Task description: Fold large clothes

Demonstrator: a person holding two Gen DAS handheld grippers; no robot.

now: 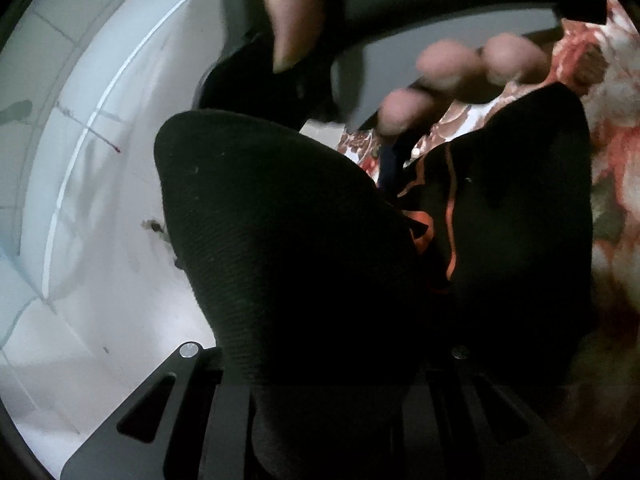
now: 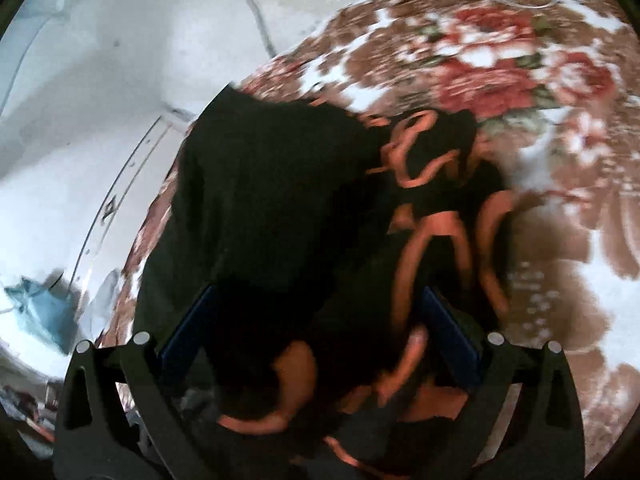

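Observation:
A black garment (image 1: 288, 240) with orange trim bulges out over my left gripper (image 1: 320, 320) and hides its fingertips; the gripper is shut on the cloth. A person's hand (image 1: 452, 64) grips a dark handle above it. In the right wrist view the same black garment (image 2: 272, 184) lies bunched on a floral bedspread (image 2: 500, 68), its orange trim (image 2: 416, 248) curling across it. My right gripper (image 2: 320, 332) points down at it with its blue pads (image 2: 452, 332) wide apart. Cloth sits between the pads and heaps toward the camera. The picture is blurred.
White tiled floor (image 1: 80, 160) lies left of the bed. A pale cable (image 2: 256, 12) runs across the floor, and a light blue object (image 2: 36, 312) sits at the lower left. The bedspread (image 1: 612, 160) stretches away on the right.

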